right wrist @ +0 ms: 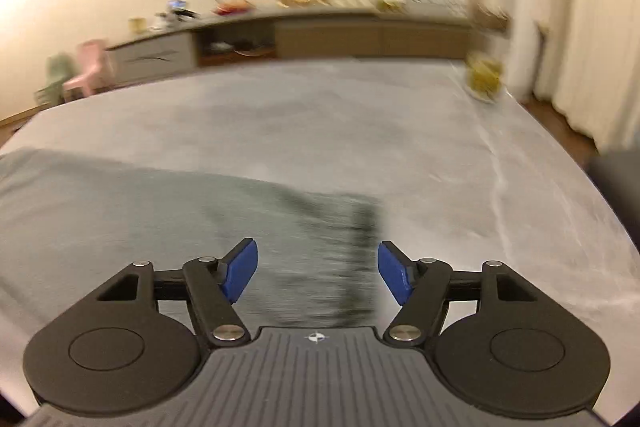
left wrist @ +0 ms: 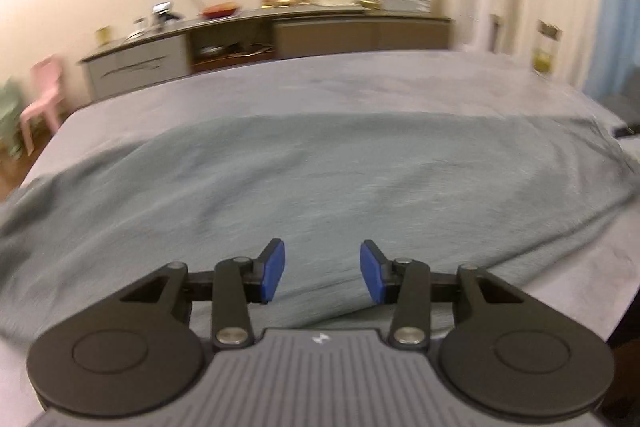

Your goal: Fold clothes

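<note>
**Op:** I've got the grey-green garment (left wrist: 312, 179) spread wide over the grey table (left wrist: 320, 83), its darker end (right wrist: 340, 247) under my right side.

**Spotter:** Tools?

**Op:** Left gripper (left wrist: 322, 271) spread, nothing between its blue pads (left wrist: 274, 269). Right gripper (right wrist: 318, 275) spread wider, empty too.

**Spotter:** Risks?

**Op:** Both views are smeared. I could pinch one layer only, or grab uneven spots and skew the fold. Smaller worry: dragging cloth off the near edge
</note>
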`<state>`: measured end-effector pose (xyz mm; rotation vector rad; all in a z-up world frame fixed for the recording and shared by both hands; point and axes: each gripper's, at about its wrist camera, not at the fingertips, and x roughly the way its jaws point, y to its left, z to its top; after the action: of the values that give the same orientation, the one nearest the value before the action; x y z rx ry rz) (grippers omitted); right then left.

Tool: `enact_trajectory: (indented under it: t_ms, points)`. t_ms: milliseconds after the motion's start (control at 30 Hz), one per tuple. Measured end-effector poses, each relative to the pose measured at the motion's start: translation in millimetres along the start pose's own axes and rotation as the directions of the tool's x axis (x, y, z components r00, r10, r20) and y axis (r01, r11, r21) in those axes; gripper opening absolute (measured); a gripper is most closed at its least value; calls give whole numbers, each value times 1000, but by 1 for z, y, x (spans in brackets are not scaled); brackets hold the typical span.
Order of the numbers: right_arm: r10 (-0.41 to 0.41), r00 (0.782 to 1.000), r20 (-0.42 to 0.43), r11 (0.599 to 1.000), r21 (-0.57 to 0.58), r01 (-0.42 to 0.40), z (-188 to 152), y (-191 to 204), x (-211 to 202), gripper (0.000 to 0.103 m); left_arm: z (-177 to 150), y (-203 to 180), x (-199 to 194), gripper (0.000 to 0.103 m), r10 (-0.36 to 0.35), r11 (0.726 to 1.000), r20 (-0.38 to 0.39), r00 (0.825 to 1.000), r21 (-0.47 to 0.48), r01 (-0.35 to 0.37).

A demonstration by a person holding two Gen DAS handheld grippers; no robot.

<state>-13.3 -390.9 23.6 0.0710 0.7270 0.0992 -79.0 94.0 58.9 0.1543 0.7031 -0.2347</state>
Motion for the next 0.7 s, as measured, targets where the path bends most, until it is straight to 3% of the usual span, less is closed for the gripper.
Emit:
enact_trajectory:
  t_ms: [133, 233, 367, 400, 467, 500, 533, 667, 700]
  points:
    - [29, 995, -95, 998, -58, -35, -6, 4, 22, 59, 2, -30, 13, 46, -44, 991, -2, 999, 127, 44]
    - [15, 994, -110, 995, -93, -25, -10, 11, 26, 56, -7, -46, 22, 49, -43, 981, -25, 999, 186, 47]
    - [-1, 995, -101, 998, -56, -5, -9, 5, 27, 58, -14, -54, 37, 49, -25, 972, -69, 997, 233, 41]
    - [-1, 994, -107, 998, -57, -5, -8, 5, 29, 58, -16, -53, 38, 46, -25, 971, -72, 997, 235, 41]
    - [-3, 994, -110, 997, -72, -5, -8, 6, 31, 42, -17, -52, 36, 5, -38, 972, -74, 996, 230, 55]
    - [-9, 995, -98, 995, -99, -1, -7, 10, 29, 26, -16, -51, 33, 0, -43, 971, -59, 997, 231, 56]
    - [-17, 997, -71, 992, -124, 8, -6, 14, 26, 16, -16, -51, 29, 0, -49, 971, -44, 998, 233, 58]
    - [-63, 996, 62, 985, -158, 73, 5, 17, 6, 13, -16, -51, 7, 0, -134, 964, 11, 991, 232, 128]
    - [-77, 995, 69, 983, -162, 88, 7, 15, 6, 13, -20, -55, 9, 0, -144, 957, -11, 989, 254, 142]
